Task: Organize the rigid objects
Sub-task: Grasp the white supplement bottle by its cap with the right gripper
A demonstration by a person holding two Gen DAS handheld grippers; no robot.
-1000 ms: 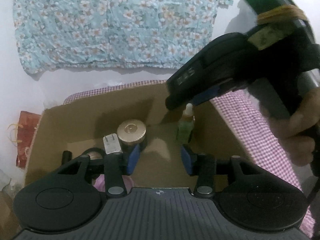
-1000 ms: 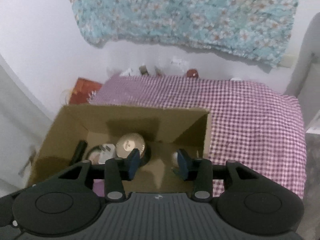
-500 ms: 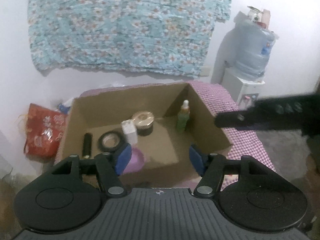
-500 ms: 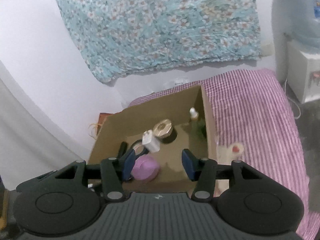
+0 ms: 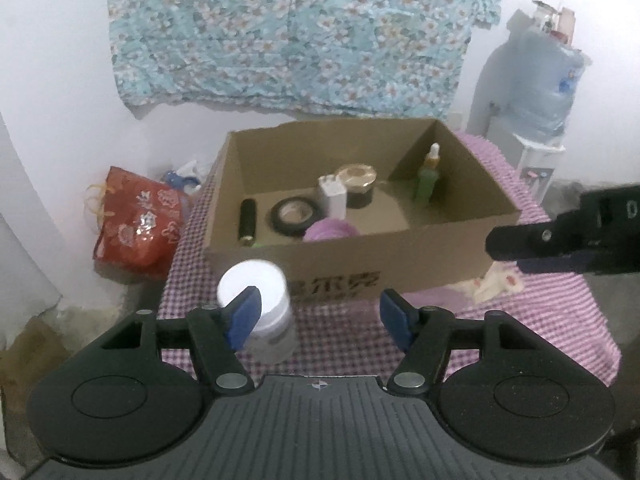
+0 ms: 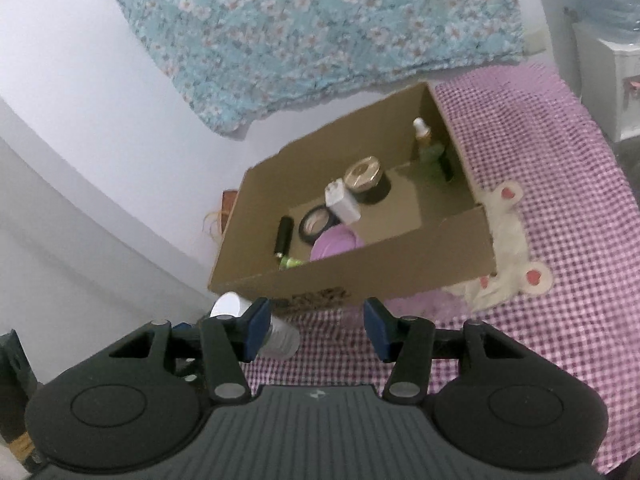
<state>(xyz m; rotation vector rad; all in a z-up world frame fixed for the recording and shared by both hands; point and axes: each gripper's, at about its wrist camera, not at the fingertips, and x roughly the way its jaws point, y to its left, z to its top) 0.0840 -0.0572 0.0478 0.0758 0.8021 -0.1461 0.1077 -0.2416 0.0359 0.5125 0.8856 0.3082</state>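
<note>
Cardboard box [image 5: 352,256] sits open-topped on the purple-checked counter [image 5: 540,320], toward its far-left corner, near the wall.

Inside the box, L to R:
- black tube [image 5: 247,221] lying flat by the left wall, w/ a bit of green just past its near end
- black tape roll [image 5: 294,216] flat on the floor of the box
- white charger plug [image 5: 332,197] standing upright, just beside the tape
- dark jar w/ gold lid [image 5: 359,186] behind the plug, touching or nearly so
- purple round lid or dish [image 5: 330,230] against the near wall, partly hidden by it
- green dropper bottle [image 5: 428,178] w/ white tip, upright in the far-right corner, well apart from the rest

Outside: white-capped clear jar [image 5: 260,312] stands on the counter just in front of the box's near-left corner. A white fluffy item w/ pink spots [image 6: 508,248] lies against the box's right side.

Left tongs [image 5: 320,316]: spread wide, released, holding nothing. Its left pad overlaps the white-capped jar in view; can't tell if it touches. Right tongs [image 6: 316,330]: also wide apart, empty, hovering above the counter's near edge facing the box; its dark body shows at the right edge of the left wrist view.

Writing: dark Chinese characters printed on the box's near wall [image 5: 336,282], too blurred to read.

Bkgd: floral blue cloth [image 5: 304,36] on the wall, red bag [image 5: 136,220] on the floor left of the counter, water bottle [image 5: 548,84] at right.
</note>
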